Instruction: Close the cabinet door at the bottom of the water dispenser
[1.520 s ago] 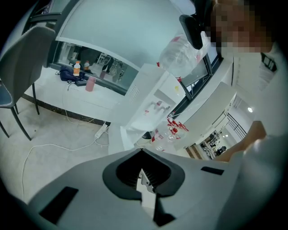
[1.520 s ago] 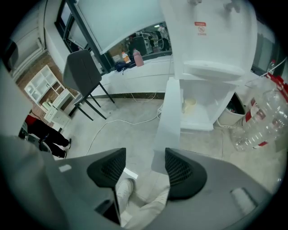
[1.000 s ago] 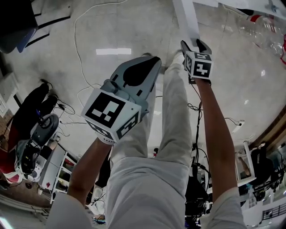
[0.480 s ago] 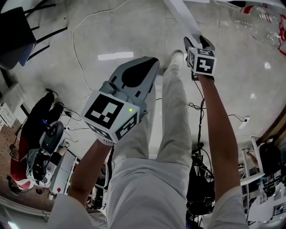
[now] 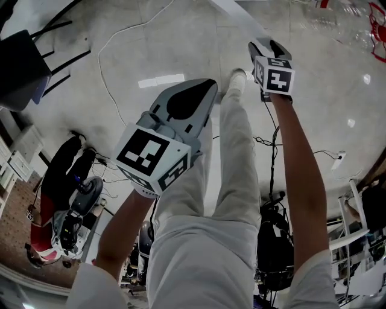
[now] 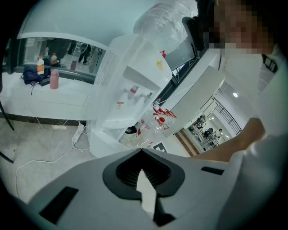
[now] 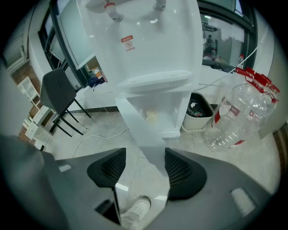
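Right hand-held gripper: jaws spread, straddling the free edge of the open white cabinet door panel. The door runs 11-to-5 o'clock, hinged at the white water dispenser at 12. Left hand-held gripper: clenched, empty, farther off.

cabinet door before water dispenser | bottles right | chair left

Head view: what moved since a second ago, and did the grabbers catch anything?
The cabinet door shows its white edge leaning further left above the right gripper, which crept slightly up and right. The camera itself shifted too, so the floor slid along. Nothing looks newly grabbed or dropped. The left gripper stayed shut and idle above the leg.
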